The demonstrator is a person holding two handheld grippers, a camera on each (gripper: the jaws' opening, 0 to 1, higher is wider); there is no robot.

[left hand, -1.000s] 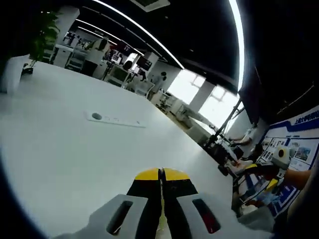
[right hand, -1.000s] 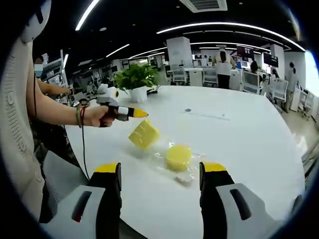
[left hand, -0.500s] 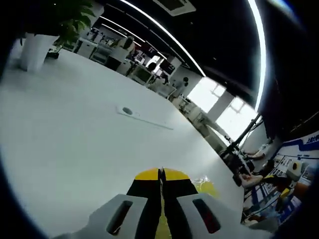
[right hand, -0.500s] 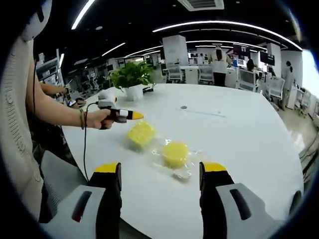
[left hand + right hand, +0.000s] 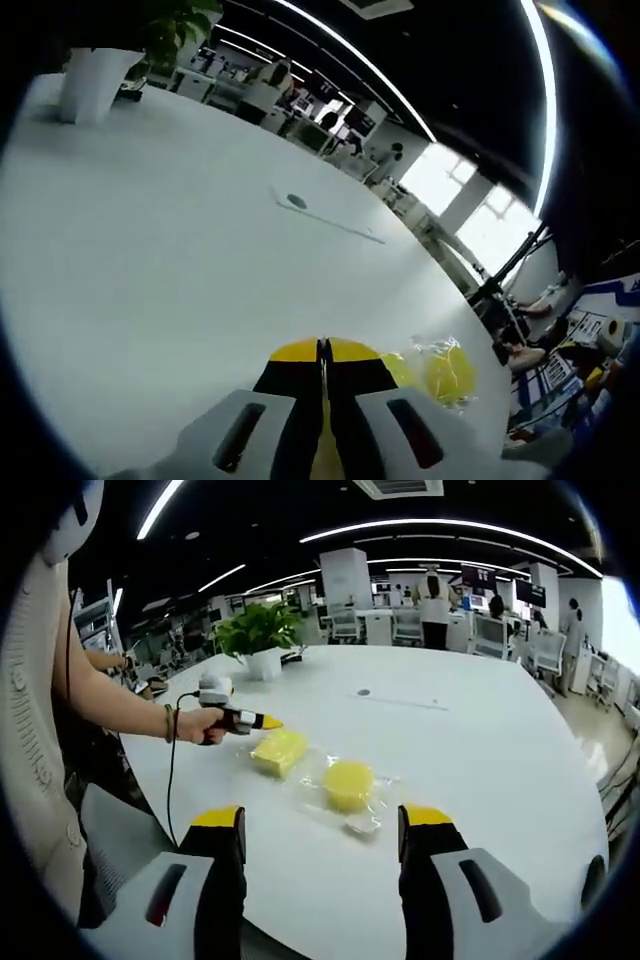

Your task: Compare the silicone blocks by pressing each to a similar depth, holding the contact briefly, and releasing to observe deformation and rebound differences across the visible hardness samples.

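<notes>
In the left gripper view, my left gripper has its jaws closed together, making one blunt tip for poking. In the right gripper view, my right gripper waits with jaws wide apart, facing the square block and round block on the table.

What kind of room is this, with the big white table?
Most likely an open-plan office. Behind the white table stand rows of desks and office chairs, long strip lights run across a dark ceiling, and a potted plant sits on the table's far end.
</notes>
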